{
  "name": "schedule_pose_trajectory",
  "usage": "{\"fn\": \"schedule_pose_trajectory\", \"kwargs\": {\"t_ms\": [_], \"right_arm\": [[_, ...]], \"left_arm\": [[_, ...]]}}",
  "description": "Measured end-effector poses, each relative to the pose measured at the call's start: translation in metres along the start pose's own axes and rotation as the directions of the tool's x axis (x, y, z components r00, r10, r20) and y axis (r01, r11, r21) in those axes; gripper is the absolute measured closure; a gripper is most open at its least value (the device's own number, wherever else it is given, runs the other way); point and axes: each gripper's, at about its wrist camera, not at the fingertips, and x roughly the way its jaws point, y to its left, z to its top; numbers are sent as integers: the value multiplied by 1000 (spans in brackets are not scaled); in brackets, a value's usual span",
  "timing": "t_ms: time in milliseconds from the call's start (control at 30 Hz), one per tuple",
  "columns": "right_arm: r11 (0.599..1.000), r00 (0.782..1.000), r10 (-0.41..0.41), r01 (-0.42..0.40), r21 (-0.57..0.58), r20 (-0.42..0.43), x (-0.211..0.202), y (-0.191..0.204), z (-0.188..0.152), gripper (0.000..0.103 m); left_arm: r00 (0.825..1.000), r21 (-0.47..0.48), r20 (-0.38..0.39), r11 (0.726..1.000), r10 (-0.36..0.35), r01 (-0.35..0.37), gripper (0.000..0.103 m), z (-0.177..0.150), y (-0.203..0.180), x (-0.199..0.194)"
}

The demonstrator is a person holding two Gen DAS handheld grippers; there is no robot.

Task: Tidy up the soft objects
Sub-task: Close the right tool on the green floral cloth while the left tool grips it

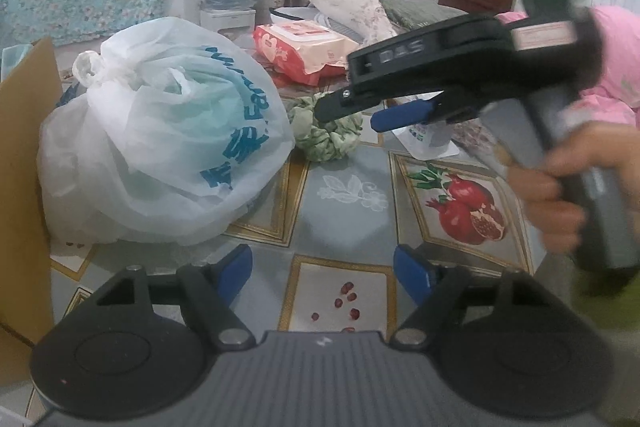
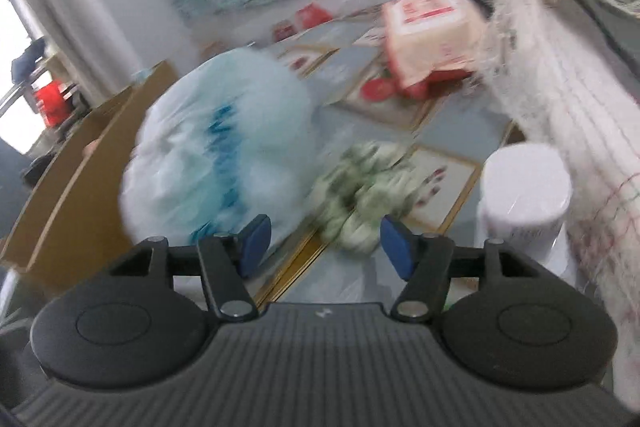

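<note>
**Two open grippers over a table of bags and bundled cloth**

A person held a handheld gripper in each hand above a table covered with an oilcloth printed with pomegranates and flowers.

The left gripper pointed down at bare oilcloth. Its blue-padded jaws stood well apart, with nothing between them.

The right gripper reached in from the right side of the left camera's view, held in the person's hand, with a pink sleeve behind it. Its jaws stood partly open and gripped nothing. Its tips hung just above or against a bunched green cloth; whether they touched it could not be told. In the right camera's own view, which was blurred, that gripper showed a clear gap between its pads, with the green cloth lying just beyond them.

A knotted white plastic bag with blue lettering, stuffed full, sat on the table's left side, touching the green cloth. A cardboard box stood just left of it. Farther back lay a red and pink soft pack. A white jar stood to the right of the green cloth. A pale netted fabric hung along the right edge.
</note>
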Motion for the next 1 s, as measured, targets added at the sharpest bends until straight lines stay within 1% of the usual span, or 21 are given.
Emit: {"fn": "schedule_pose_trajectory", "kwargs": {"t_ms": [100, 133, 167, 200, 267, 367, 433, 567, 700, 733, 800, 867, 967, 1000], "right_arm": [[999, 999, -40, 40, 32, 4, 20, -10, 2, 48], [998, 998, -57, 57, 33, -1, 26, -11, 0, 57], [997, 997, -73, 73, 27, -4, 32, -10, -2, 63], [996, 996, -85, 85, 23, 0, 36, -10, -5, 65], [996, 996, -90, 90, 14, 14, 37, -10, -7, 80], [998, 1000, -9, 10, 70, -21, 36, -17, -10, 86], [994, 998, 42, -37, 105, -44, 31, -22, -16, 87], [980, 986, 137, -122, 160, -90, 7, -28, -37, 88], [952, 963, 238, -205, 227, -130, -17, -31, -68, 88], [944, 957, 260, -224, 242, -132, -23, -30, -75, 85], [930, 945, 298, -256, 263, -133, -32, -29, -85, 84], [928, 945, 300, -258, 269, -127, -39, -31, -90, 76], [927, 954, 292, -263, 265, -73, -52, -36, -89, 66], [928, 957, 287, -264, 261, -51, -55, -38, -87, 60]], "left_arm": [[1000, 2, 3, 1000, 7, -7, 24, -1, 2, -3], [1000, 3, 4, 1000, 10, -11, 24, -2, 3, -4], [1000, 4, 5, 1000, 14, -14, 24, -2, 4, -4], [1000, 3, 6, 1000, 17, -18, 24, -2, 5, -4], [1000, 0, 8, 1000, 21, -21, 24, -2, 7, -5], [1000, -7, 7, 1000, 17, -17, 24, -1, 9, -4], [1000, -4, 5, 1000, 13, -13, 24, -2, 8, -4], [1000, 16, -12, 1000, -4, 4, 23, -3, 3, 0], [999, 59, -32, 998, -25, 27, 23, -4, -6, 5], [999, 69, -37, 997, -29, 32, 23, -4, -8, 6], [998, 90, -48, 995, -38, 42, 23, -4, -13, 9], [997, 100, -59, 994, -40, 46, 23, -5, -17, 12], [997, 106, -69, 994, -31, 38, 23, -4, -20, 18], [997, 104, -71, 994, -24, 32, 24, -3, -20, 19]]}}
